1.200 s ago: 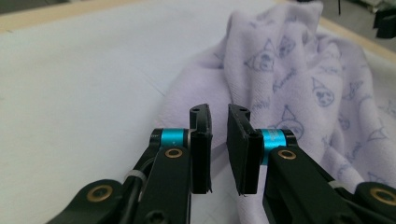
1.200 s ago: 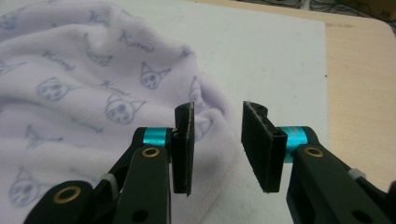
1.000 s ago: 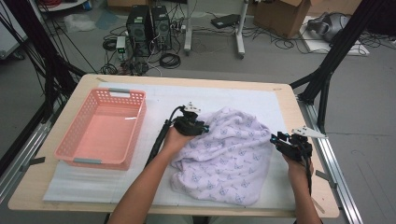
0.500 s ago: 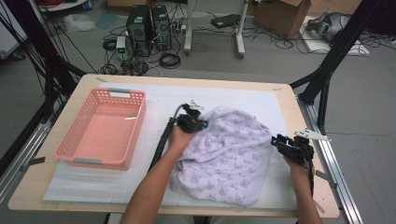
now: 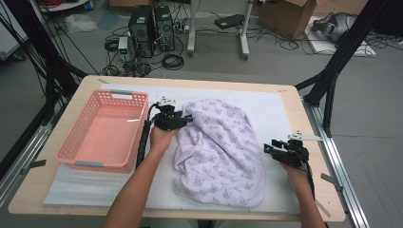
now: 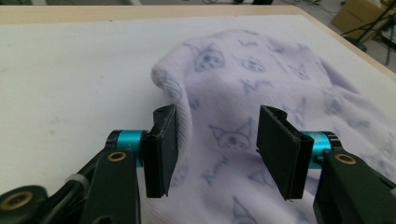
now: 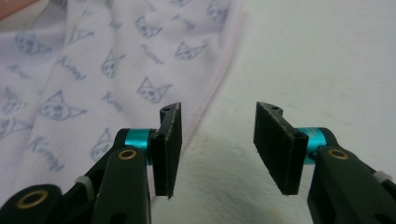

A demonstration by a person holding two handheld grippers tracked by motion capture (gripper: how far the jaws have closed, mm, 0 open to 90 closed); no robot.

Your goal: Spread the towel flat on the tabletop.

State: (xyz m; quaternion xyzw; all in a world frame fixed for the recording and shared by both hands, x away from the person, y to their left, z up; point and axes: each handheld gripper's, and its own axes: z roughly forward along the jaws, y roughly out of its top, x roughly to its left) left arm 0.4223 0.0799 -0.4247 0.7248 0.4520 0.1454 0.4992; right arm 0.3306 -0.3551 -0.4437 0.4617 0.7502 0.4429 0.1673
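Both hand-held grippers, left (image 5: 186, 118) and right (image 5: 269, 148), just released the blanket (image 5: 221, 147); pink basket (image 5: 102, 130) beside.

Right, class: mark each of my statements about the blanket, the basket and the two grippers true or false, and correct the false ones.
1. The pink basket holds the blanket. False: the printed blanket lies on the table beside it.
2. The left gripper has its jaws apart, with a fold of blanket between them. True.
3. The right gripper is clamped on the blanket's edge. False: its jaws stand open, beside the hem.
4. The basket sits to the left of the blanket in the high view. True.
5. The blanket is plain white. False: it carries a small printed pattern.
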